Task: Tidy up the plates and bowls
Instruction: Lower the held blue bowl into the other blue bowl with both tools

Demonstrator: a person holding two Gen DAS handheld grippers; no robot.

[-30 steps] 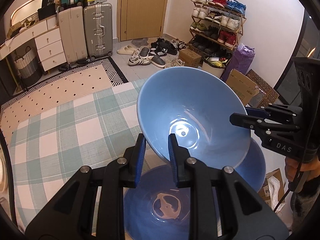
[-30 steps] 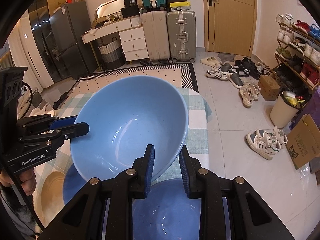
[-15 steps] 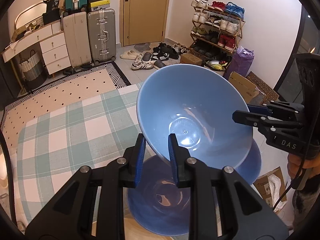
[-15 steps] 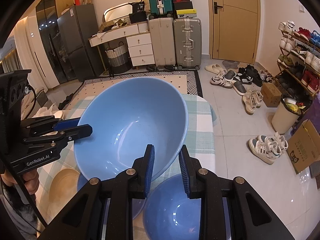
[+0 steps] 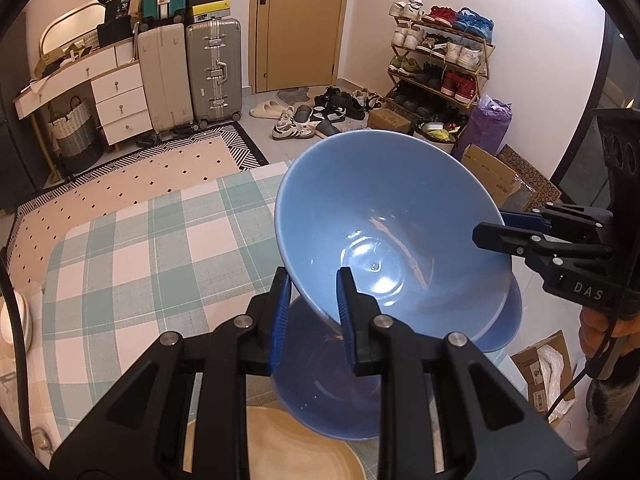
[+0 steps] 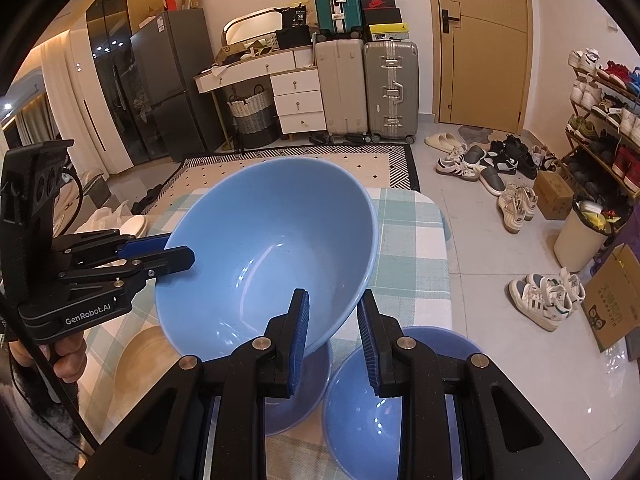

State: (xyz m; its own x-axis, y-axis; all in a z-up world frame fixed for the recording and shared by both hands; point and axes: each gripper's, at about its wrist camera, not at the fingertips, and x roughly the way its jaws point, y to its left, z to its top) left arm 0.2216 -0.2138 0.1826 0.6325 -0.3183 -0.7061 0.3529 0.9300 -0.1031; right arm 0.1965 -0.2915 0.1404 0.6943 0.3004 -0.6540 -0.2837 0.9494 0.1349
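1. Large, deep, glossy blue ceramic bowl [image 5: 384, 232]: you hold it tilted in the air above the desk covered with a green-and-white checked cloth [image 5: 132, 248], its open side turned towards both cameras.
2. Your left gripper [image 5: 310, 300] has its jaws pinching the bowl's near rim, one blue pad [image 5: 280, 312] outside the wall, the other inside. In the right wrist view this gripper [image 6: 176, 254] comes in from the left edge and clamps the bowl's left rim.
3. Under the raised bowl, a round tan wooden plate [image 5: 280, 444] lies on the cloth at the desk's near edge, and a shallow blue dish [image 5: 320, 380] overlaps its far side.
4. A second shallow blue bowl [image 6: 352, 396] sits just right of that dish near the desk's right edge; whether they touch, you cannot tell.
5. Your right gripper [image 6: 334, 324] pinches the bowl's lower right rim between its jaws. From the left wrist view it [image 5: 490, 228] reaches in from the right and holds the far right rim.
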